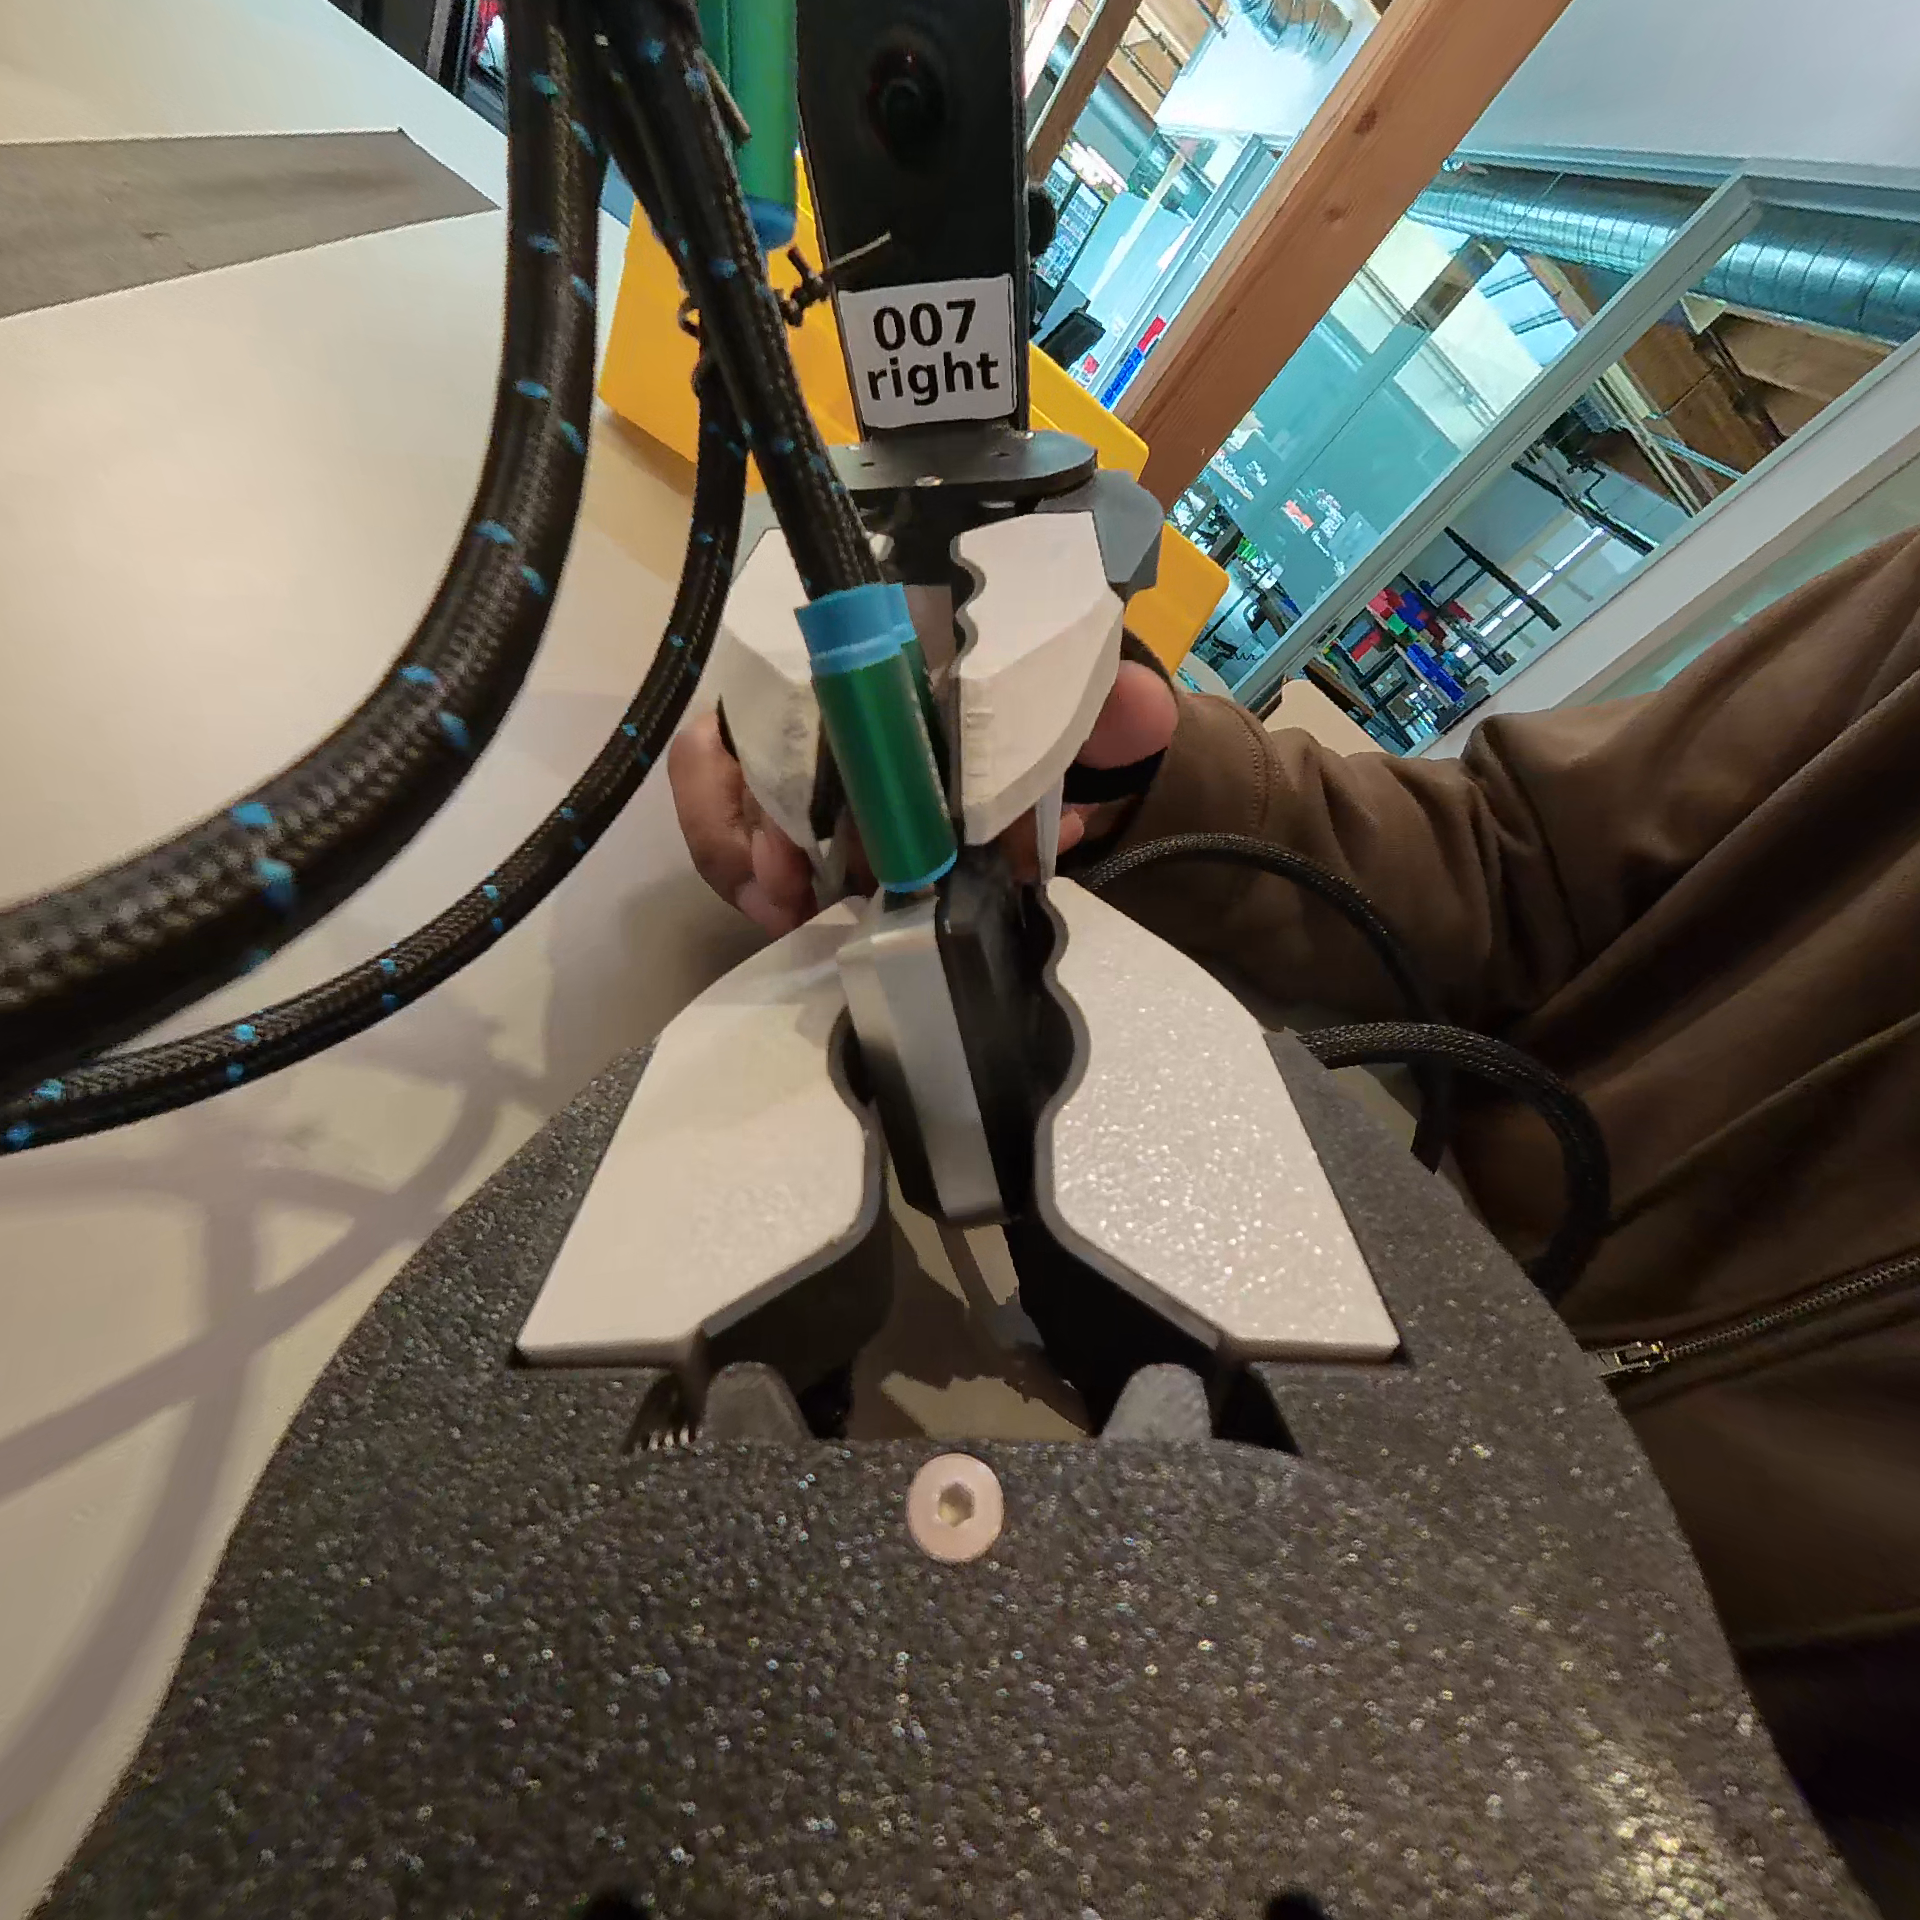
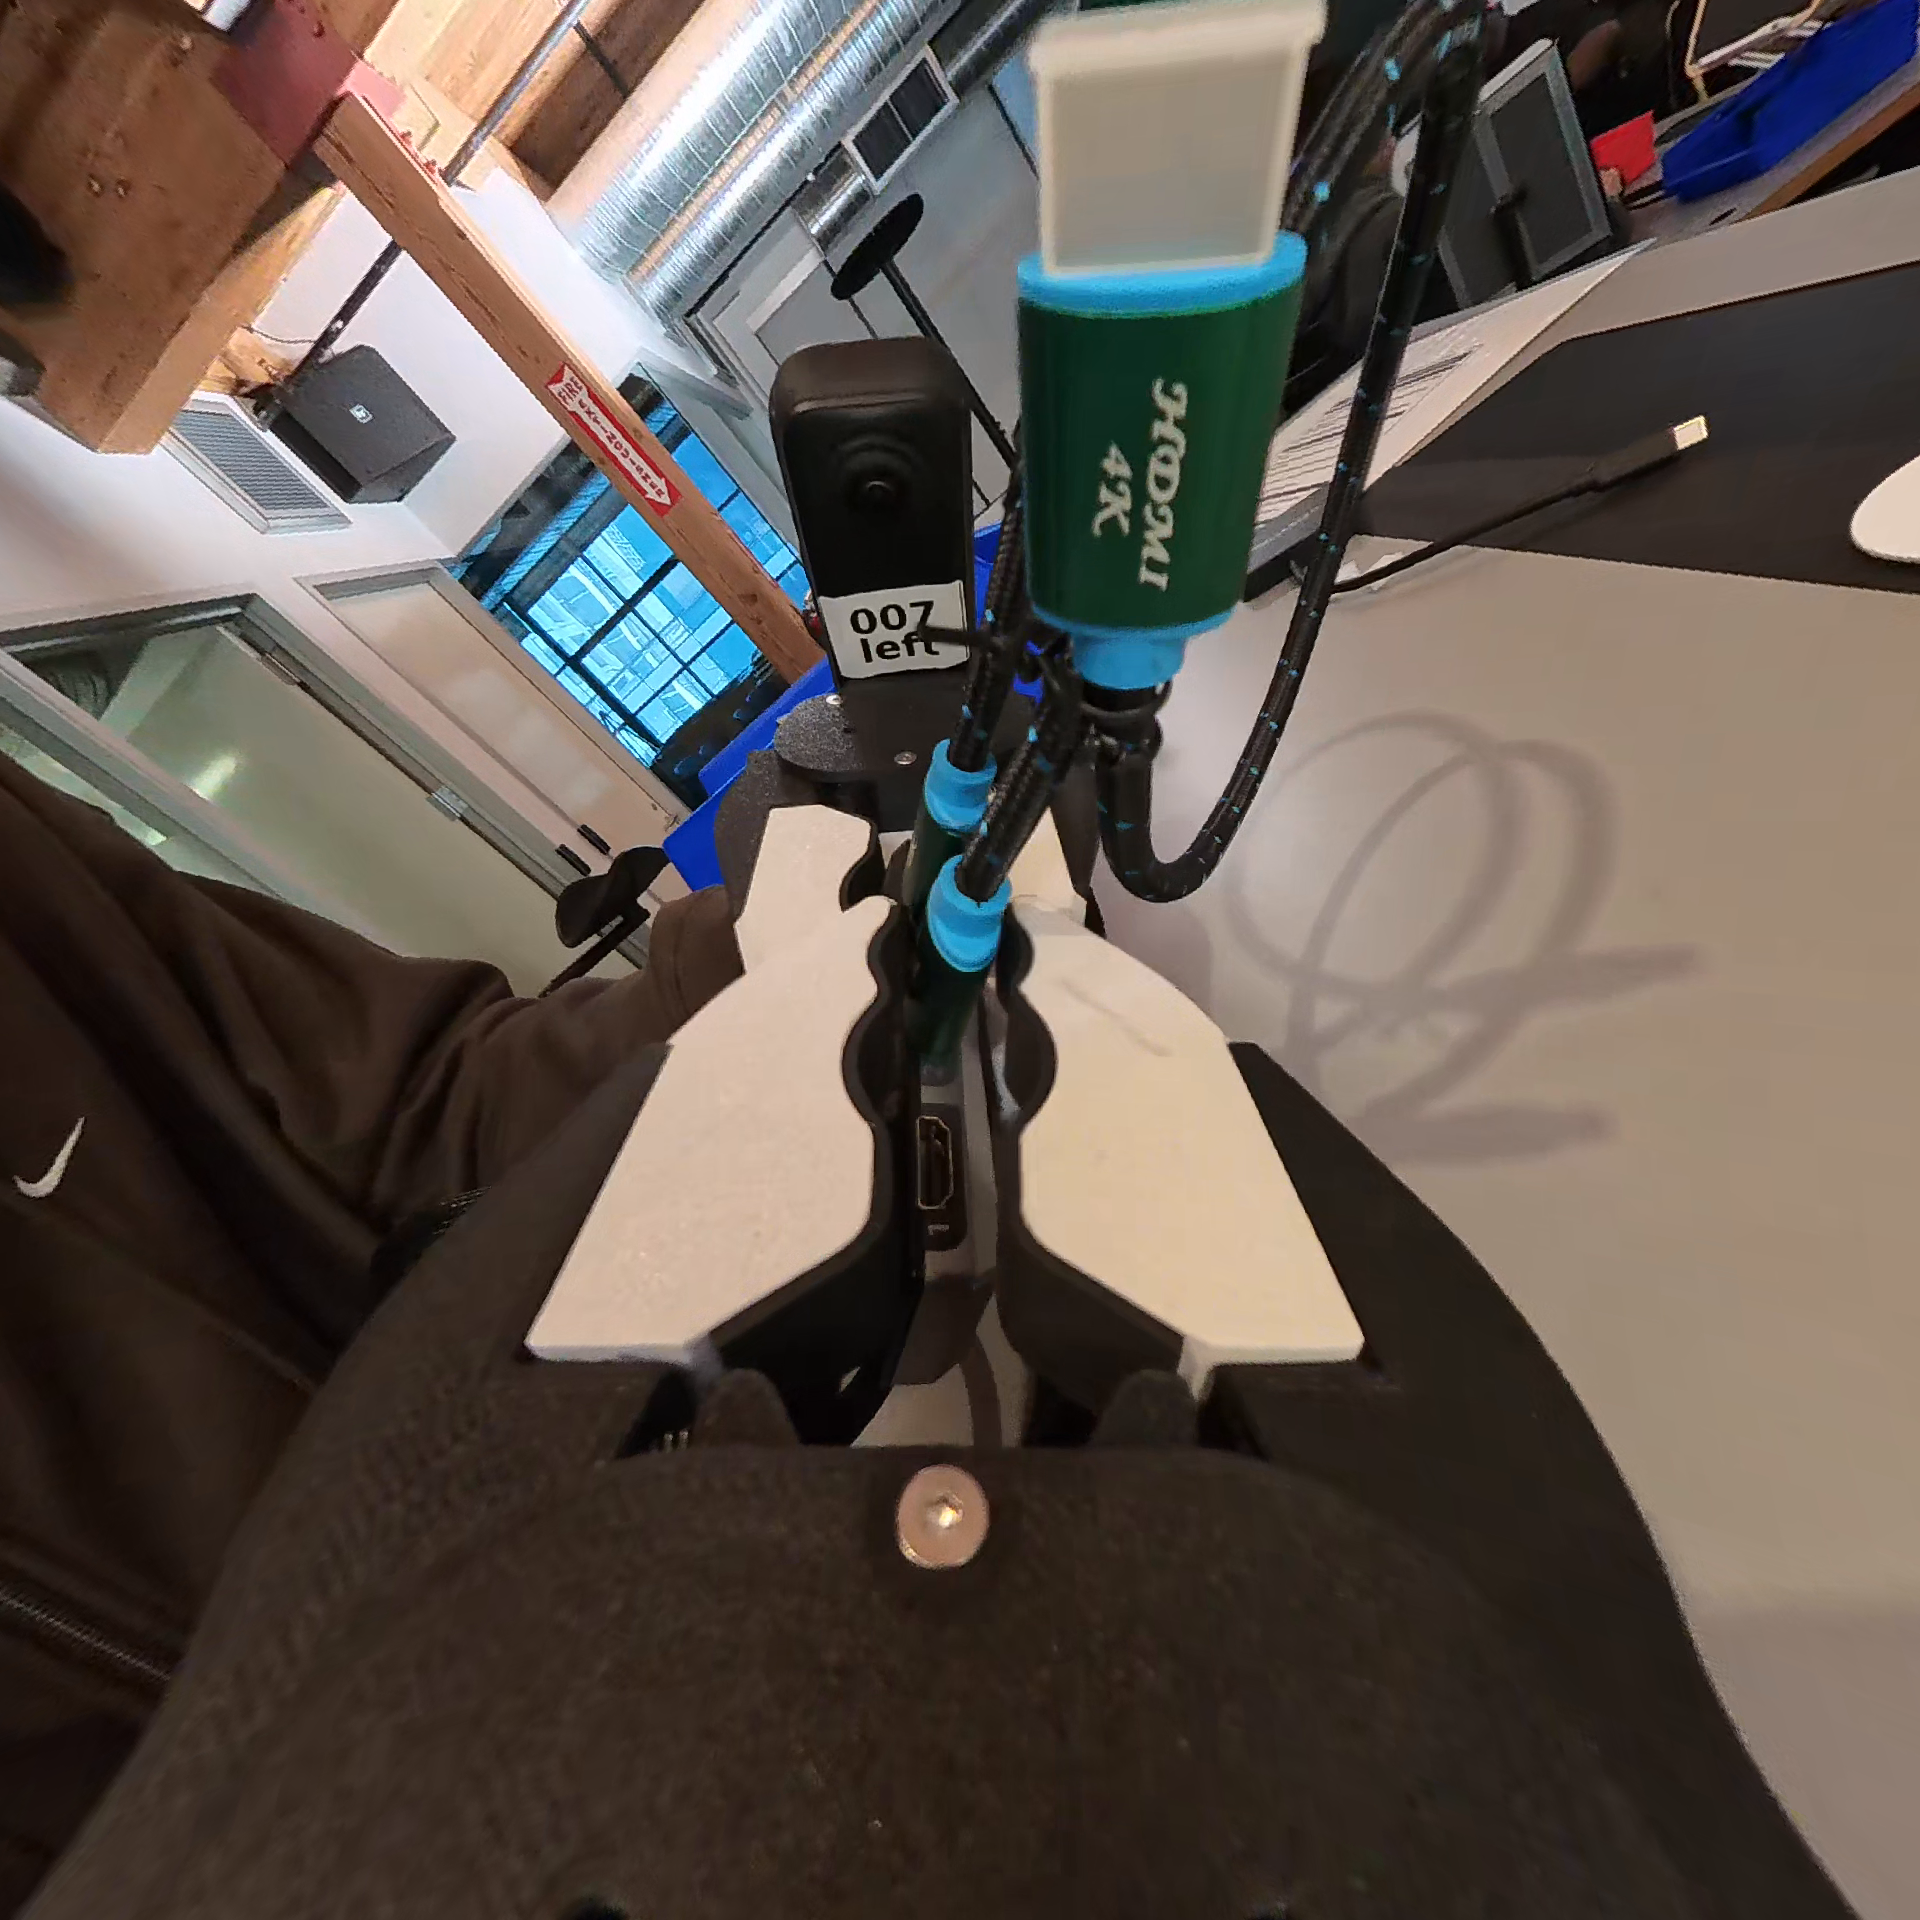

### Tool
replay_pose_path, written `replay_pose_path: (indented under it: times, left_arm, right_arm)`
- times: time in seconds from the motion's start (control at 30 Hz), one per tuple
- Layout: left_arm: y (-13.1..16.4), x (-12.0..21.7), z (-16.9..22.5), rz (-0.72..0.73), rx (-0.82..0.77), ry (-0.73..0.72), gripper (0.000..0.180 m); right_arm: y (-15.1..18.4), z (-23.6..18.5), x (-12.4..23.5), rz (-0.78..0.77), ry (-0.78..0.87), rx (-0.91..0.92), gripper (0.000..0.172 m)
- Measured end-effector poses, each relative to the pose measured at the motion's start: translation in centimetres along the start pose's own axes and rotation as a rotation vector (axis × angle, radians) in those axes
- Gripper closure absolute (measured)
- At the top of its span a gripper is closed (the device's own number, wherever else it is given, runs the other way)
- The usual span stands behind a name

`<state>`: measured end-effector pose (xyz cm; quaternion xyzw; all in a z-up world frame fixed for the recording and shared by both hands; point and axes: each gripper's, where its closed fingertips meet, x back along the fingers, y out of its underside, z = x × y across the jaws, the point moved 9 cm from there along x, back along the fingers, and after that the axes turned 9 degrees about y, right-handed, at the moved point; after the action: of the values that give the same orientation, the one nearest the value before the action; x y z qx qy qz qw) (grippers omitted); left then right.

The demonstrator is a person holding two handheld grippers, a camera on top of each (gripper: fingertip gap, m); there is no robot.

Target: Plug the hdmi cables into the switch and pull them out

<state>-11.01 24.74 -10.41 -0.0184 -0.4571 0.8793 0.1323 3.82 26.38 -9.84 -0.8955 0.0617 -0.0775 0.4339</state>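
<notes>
I'm looking into an industrial loft workspace — timber beams (image 2: 499, 281), silver ductwork (image 2: 748, 135), glass partitions (image 1: 1538, 416), parts-bin shelving (image 1: 1423, 623) — beyond a pale tabletop (image 1: 260, 582).

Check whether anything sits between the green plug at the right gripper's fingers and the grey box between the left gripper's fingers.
Nothing visible does: the green plug has its blue-ringed tip right at the top edge of the grey box. The braided cables hang off to one side.

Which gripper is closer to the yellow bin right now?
Right. The right gripper sits directly in front of the yellow bin. The left gripper faces the bin from farther back, with the right gripper between them.
</notes>
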Motion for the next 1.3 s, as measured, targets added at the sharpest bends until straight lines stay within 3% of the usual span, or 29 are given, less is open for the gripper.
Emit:
replay_pose_path:
  times: [0.37, 0.73, 1.13, 1.3]
  left_arm:
    - [0.0, -0.1, -0.2, -0.009, 0.028, 0.008, 0.154]
    - [-0.5, -0.8, 0.0, 0.044, 0.014, 0.046, 0.157]
    - [-0.3, -0.1, 0.8, -0.053, -0.024, 0.048, 0.155]
    - [-0.4, -0.3, 0.5, -0.030, -0.012, 0.041, 0.156]
  right_arm:
    - [0.1, 0.0, 0.1, 0.013, 0.013, -0.009, 0.159]
    - [-0.1, -0.5, 0.9, 0.153, -0.023, -0.021, 0.161]
    - [0.2, -1.2, 0.4, 0.106, -0.052, -0.002, 0.161]
    - [0.2, -1.0, 0.5, 0.141, -0.029, -0.028, 0.161]
